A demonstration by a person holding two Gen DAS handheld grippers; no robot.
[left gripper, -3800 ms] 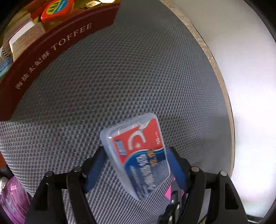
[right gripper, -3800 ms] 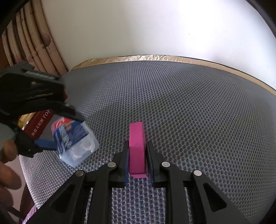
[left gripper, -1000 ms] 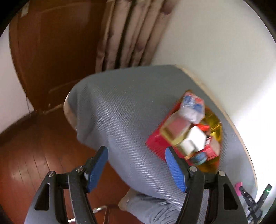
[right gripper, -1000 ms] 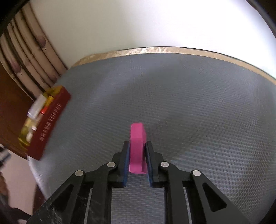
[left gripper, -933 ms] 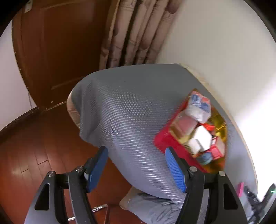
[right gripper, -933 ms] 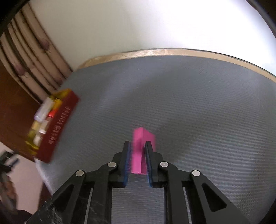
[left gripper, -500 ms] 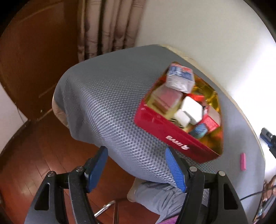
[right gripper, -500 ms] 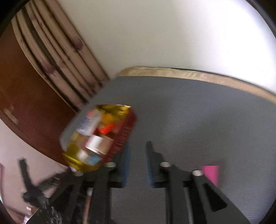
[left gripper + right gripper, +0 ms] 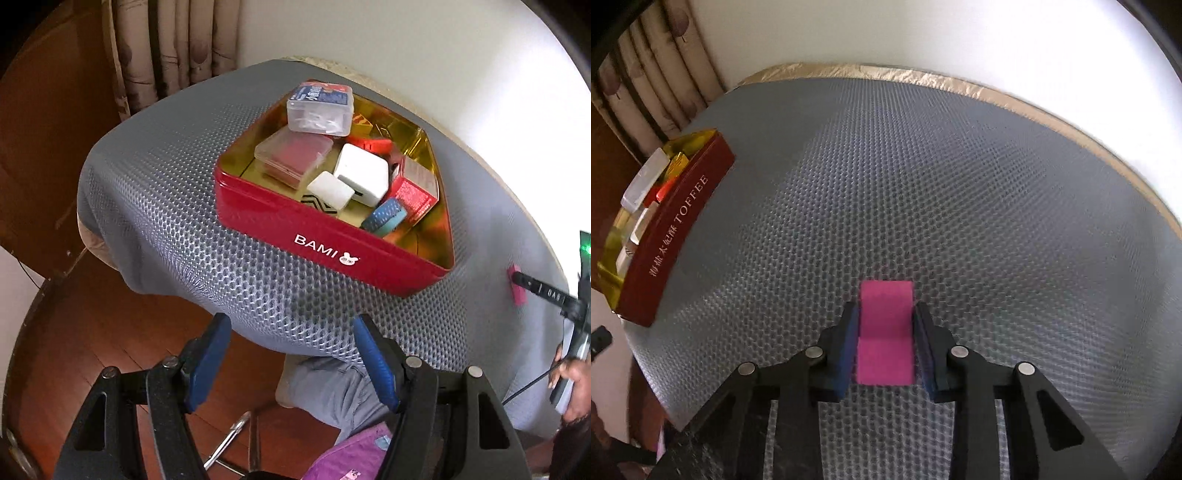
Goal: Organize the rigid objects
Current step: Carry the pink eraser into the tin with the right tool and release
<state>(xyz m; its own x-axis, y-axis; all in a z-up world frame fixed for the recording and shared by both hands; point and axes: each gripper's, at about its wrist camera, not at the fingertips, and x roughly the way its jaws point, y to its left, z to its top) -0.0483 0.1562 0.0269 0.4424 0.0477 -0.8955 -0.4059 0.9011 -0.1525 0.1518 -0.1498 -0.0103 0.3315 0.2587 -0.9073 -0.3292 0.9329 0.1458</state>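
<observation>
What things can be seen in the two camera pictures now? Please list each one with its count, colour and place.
tin box: 1, red outside and gold inside, on the grey mat, left part of the table
clear plastic cases: 2, one with a blue and red label leaning on the far rim, one reddish lower in the box
white blocks: 2, white, middle of the box
small carton: 1, red, right side of the box
pink block: 1, pink, on the mat between the right gripper's fingers
mat: 1, grey honeycomb, covering the table
curtain: 1, beige, behind the table
left gripper: 1, black with blue pads, open, empty, above the table's near edge
right gripper: 1, black, jaws closing around the pink block
</observation>
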